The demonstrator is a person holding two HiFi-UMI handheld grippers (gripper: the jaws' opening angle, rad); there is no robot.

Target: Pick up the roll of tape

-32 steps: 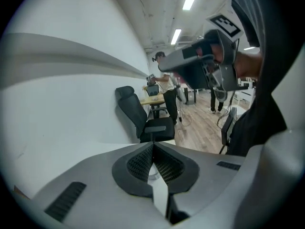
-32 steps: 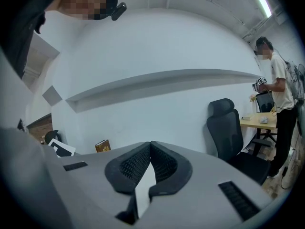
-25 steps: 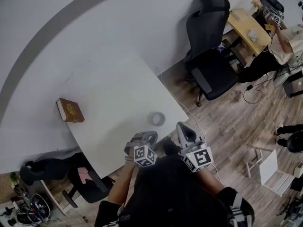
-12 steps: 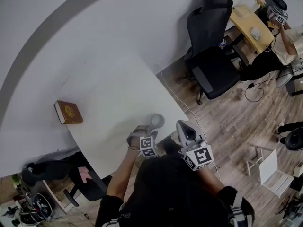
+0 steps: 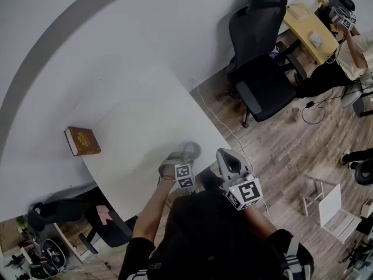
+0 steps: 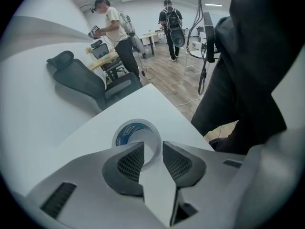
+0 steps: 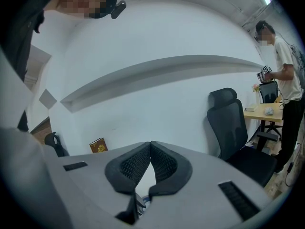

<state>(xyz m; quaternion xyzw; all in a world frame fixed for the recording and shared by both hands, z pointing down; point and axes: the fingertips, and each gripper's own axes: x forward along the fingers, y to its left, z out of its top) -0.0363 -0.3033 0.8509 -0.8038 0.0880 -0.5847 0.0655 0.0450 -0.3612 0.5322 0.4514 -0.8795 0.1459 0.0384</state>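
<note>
**While the right gripper hangs shut, the left straddles the tape**

Where the white table [image 5: 140, 118] narrows to its near corner, the roll of tape [image 6: 127, 131] lies flat with its hole facing up, close to the edge. The left gripper [image 6: 152, 149] is down on it with its jaws apart. In the left gripper view the left-hand pad sits over the hole and the right-hand pad [image 6: 177, 162] sits outside the ring, so the near wall of the roll runs up between them. Whether either pad already touches the wall is hard to judge from this angle; a gap seems to show on both sides. From the head view the same gripper [image 5: 187, 154] covers part of the roll [image 5: 194, 150].

The right gripper [image 7: 150, 144] has its jaws closed tip to tip with nothing between them. It hangs off the table's corner, just beside the left one [image 5: 224, 154], pointing toward the wall.

A brown book [image 5: 82, 140] lies at the table's far left edge, well apart from the tape. A black office chair [image 5: 259, 69] stands on the wooden floor beyond the table.
</note>
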